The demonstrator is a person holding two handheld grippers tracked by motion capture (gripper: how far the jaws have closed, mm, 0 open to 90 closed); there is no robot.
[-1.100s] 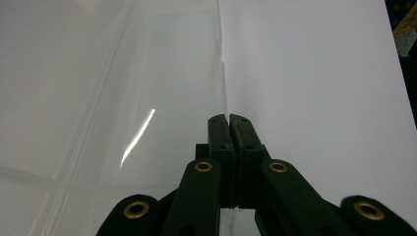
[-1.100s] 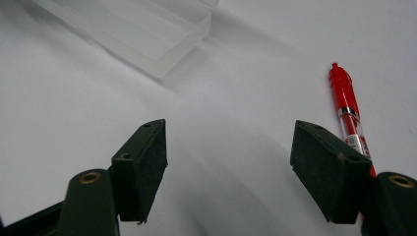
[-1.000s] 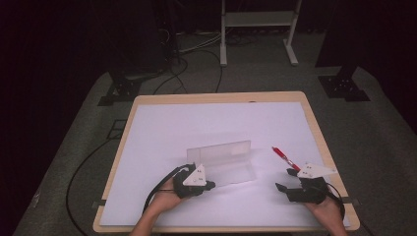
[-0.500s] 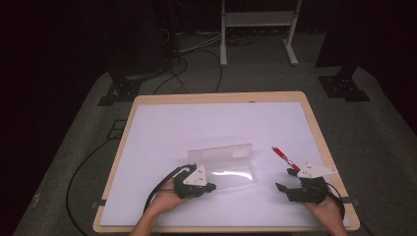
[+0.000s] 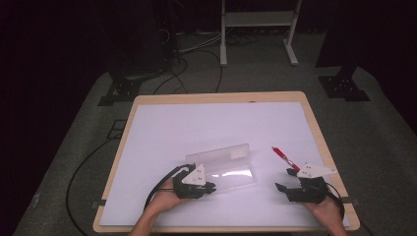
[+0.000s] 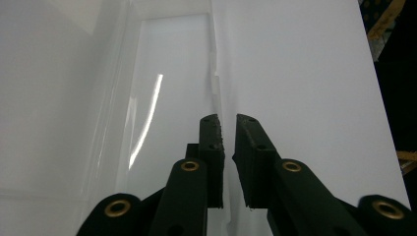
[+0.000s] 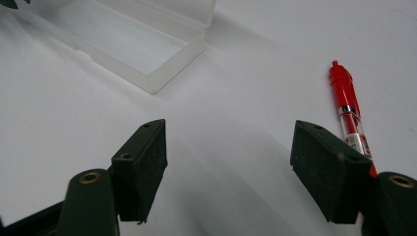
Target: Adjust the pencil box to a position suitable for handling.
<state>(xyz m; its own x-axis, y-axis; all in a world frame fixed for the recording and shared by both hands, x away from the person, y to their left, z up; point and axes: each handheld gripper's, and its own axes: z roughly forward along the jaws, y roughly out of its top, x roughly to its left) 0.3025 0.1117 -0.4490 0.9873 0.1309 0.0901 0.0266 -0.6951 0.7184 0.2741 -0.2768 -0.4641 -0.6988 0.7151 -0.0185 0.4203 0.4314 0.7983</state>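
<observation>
A clear plastic case [image 5: 221, 162] lies open on the white table [image 5: 196, 123], one half flat toward me and the other raised behind it. My left gripper [image 5: 212, 187] is at the flat half's left end. Its jaws have just been opening; in the left gripper view [image 6: 227, 123] they stand a narrow gap apart with the case's [image 6: 167, 73] thin edge between them, unpressed. A red pen [image 5: 282, 156] lies to the right of the case. My right gripper [image 5: 283, 179] rests open just before it, the pen [image 7: 346, 103] beside its right jaw and the case [image 7: 142, 49] farther off.
The table's wooden rim [image 5: 314, 128] frames the white sheet. Beyond the far edge, cables [image 5: 196, 54] run over the grey floor, a white stand [image 5: 255, 34] rises, and black bases [image 5: 344, 86] sit at both sides.
The case's near half has swung down from upright to lie flat on the table. The left gripper's jaws have parted slightly. Both hands kept their places.
</observation>
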